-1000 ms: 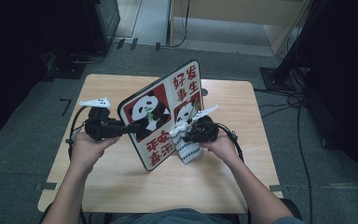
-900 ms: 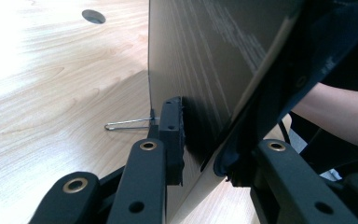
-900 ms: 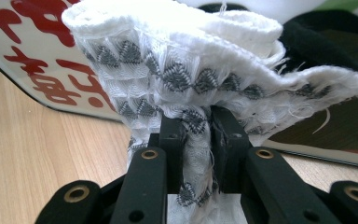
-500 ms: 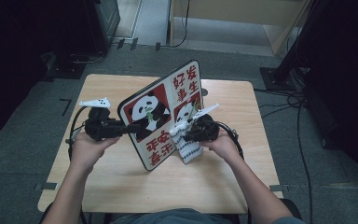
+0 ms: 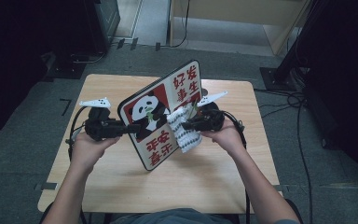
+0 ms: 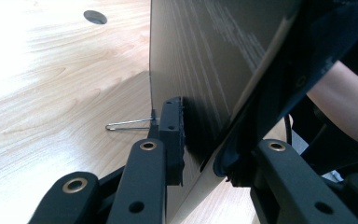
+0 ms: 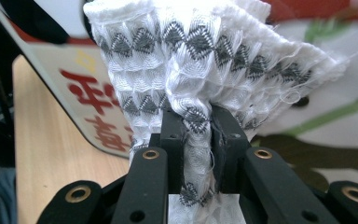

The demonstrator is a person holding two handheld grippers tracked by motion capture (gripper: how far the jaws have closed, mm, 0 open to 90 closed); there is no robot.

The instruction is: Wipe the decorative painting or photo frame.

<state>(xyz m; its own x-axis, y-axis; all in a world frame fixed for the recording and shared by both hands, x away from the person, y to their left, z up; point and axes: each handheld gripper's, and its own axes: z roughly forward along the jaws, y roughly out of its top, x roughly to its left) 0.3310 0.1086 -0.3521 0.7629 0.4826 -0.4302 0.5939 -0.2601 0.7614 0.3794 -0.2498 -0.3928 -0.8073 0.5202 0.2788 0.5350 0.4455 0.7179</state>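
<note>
A panda-printed board (image 5: 161, 114) stands tilted on edge, a white zigzag-patterned cloth (image 5: 184, 131) against its face.

White cloth (image 7: 205, 60) with grey zigzag bands, red-and-white panda board (image 5: 161, 114) with red characters, pale wood-grain table (image 5: 214, 172)

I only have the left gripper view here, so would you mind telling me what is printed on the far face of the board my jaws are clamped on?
Observer: The board carries a panda picture with red Chinese characters on white and red panels, seen from the high view.
Operator: Thank you. What is the right gripper doing?
Observer: The right gripper is shut on a white cloth with grey zigzag bands.
Operator: Is that cloth touching the board?
Observer: In the high view the cloth lies against the board's printed face, near the panda.
Operator: And is the board flat on the table?
Observer: No, it stands tilted on its lower edge on the wooden table.
</note>
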